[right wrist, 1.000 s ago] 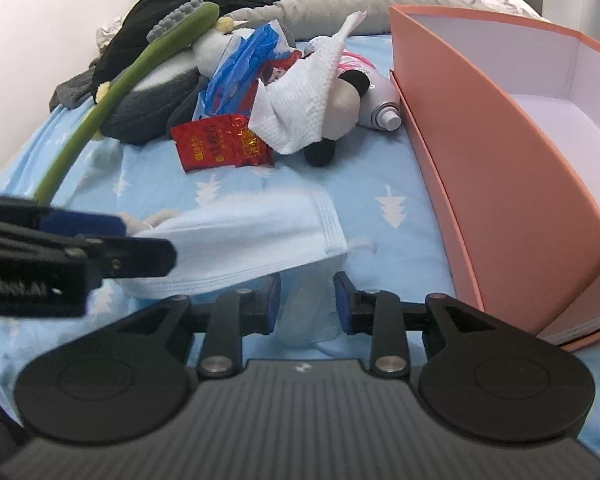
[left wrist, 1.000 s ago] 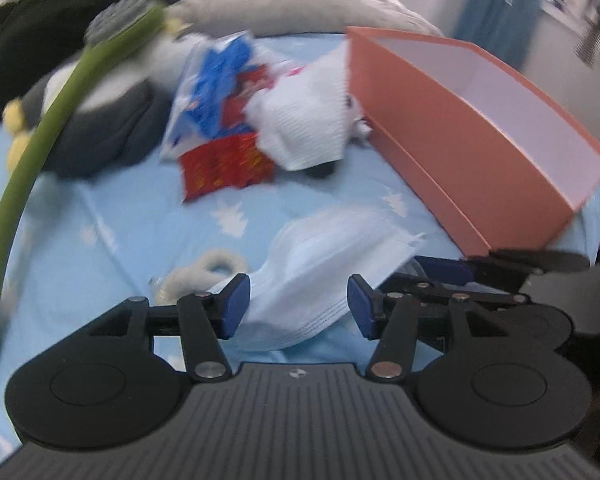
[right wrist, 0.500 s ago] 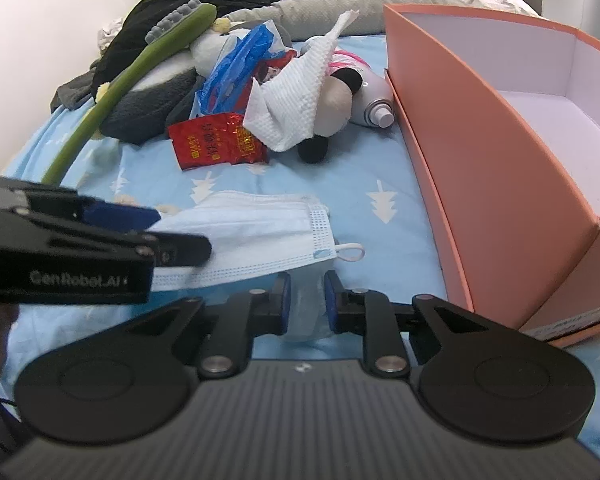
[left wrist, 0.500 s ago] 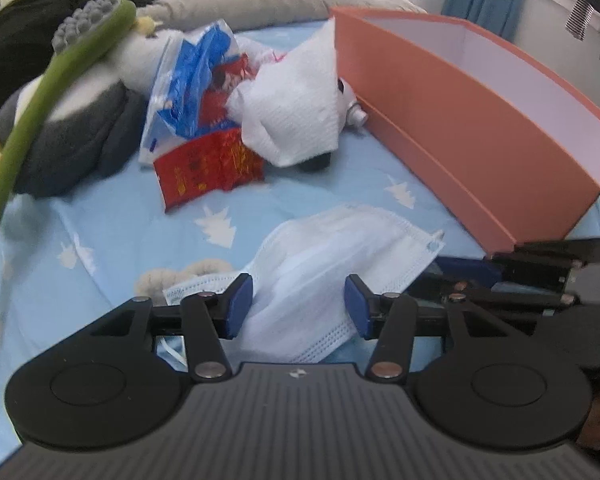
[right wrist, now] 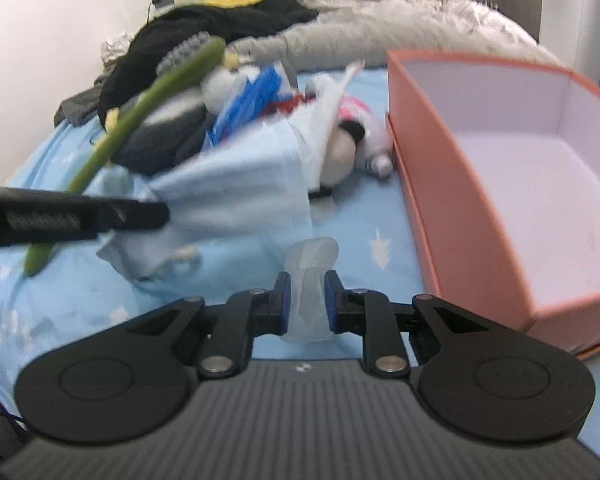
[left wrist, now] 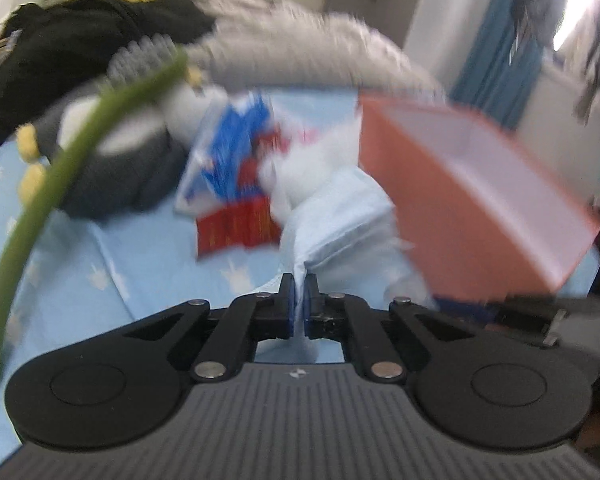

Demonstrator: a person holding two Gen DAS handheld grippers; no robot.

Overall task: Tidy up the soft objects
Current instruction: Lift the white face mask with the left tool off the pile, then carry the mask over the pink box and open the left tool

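Note:
My left gripper point(left wrist: 299, 304) is shut on a pale blue face mask point(left wrist: 336, 216) and holds it lifted off the bed; from the right wrist view the mask point(right wrist: 236, 196) hangs from the left gripper point(right wrist: 156, 212). My right gripper point(right wrist: 305, 300) is closed on a clear plastic wrapper point(right wrist: 310, 280). The open orange box point(right wrist: 512, 184) stands to the right, empty inside; it also shows in the left wrist view point(left wrist: 472, 200).
A pile lies further back on the blue bedsheet point(right wrist: 364, 232): a penguin plush point(left wrist: 112, 168), a green long-handled brush point(right wrist: 140, 120), blue and red packets point(left wrist: 236, 200), a white tissue point(right wrist: 328, 120), a panda plush point(right wrist: 344, 152), dark clothes and a grey duvet.
My left gripper closed on the mask and lifted it off the sheet. My right gripper rose a little with the wrapper held between its fingers.

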